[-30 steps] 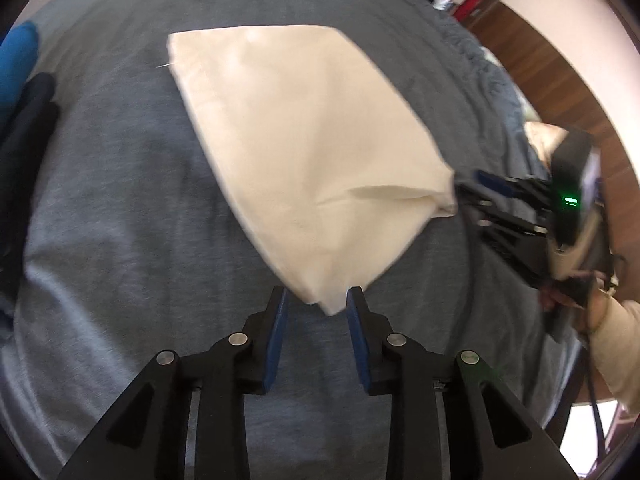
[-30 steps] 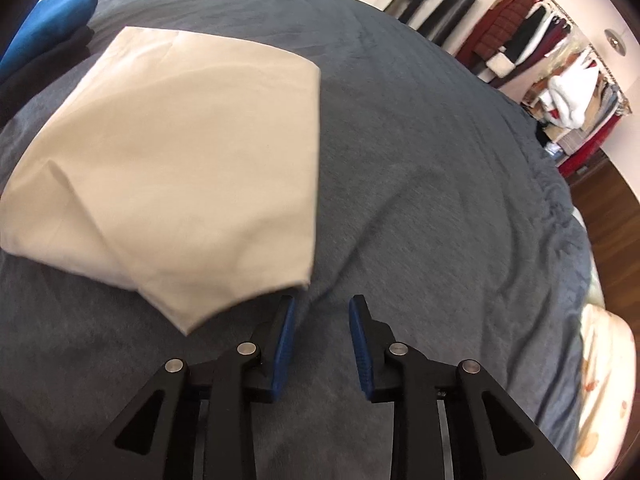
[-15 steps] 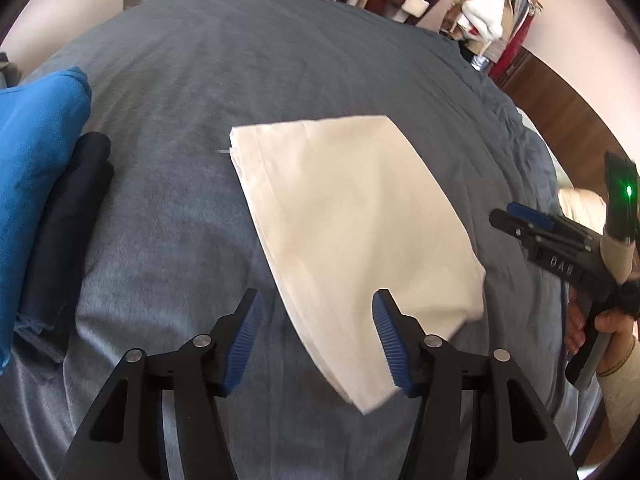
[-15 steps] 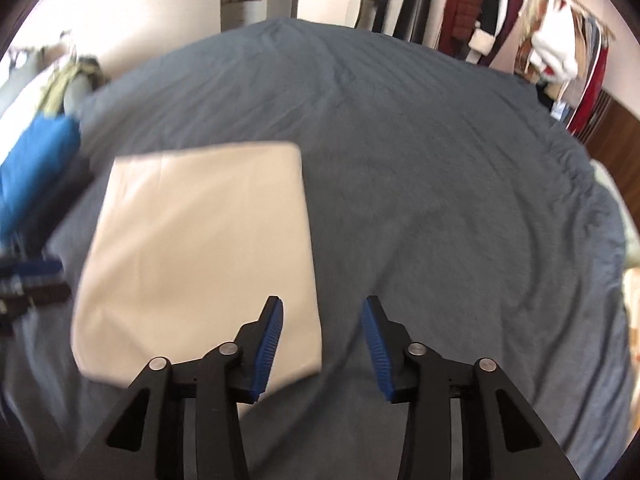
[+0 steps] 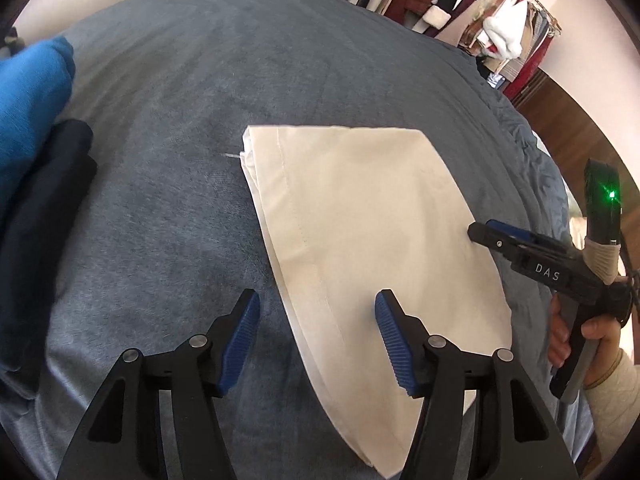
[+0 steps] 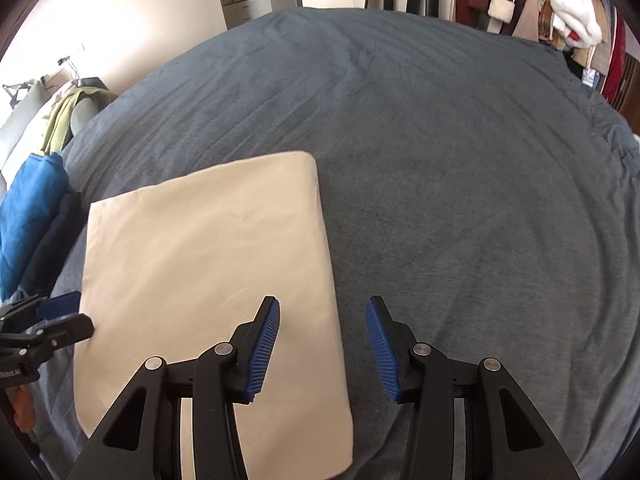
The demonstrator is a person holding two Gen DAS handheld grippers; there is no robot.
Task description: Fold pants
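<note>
The cream pants [image 5: 372, 216] lie folded into a flat rectangle on the grey-blue bed cover [image 5: 168, 92]; they also show in the right wrist view [image 6: 208, 264]. My left gripper [image 5: 316, 338] is open and empty, held above the pants' near left edge. My right gripper [image 6: 322, 354] is open and empty above the pants' right edge. The right gripper also shows in the left wrist view [image 5: 480, 234] at the pants' far side, and the left gripper shows in the right wrist view [image 6: 60, 316] at the pants' left side.
A folded blue garment [image 5: 28, 92] and a dark navy one [image 5: 44, 208] are stacked at the bed's left. A clothes rack [image 6: 552, 4] stands beyond the bed. The bed edge and wooden floor [image 5: 560, 120] lie to the right.
Both grippers opened, let go of the pants' corners and pulled back and up. The lifted cream corners dropped, and the pants now lie flat.
</note>
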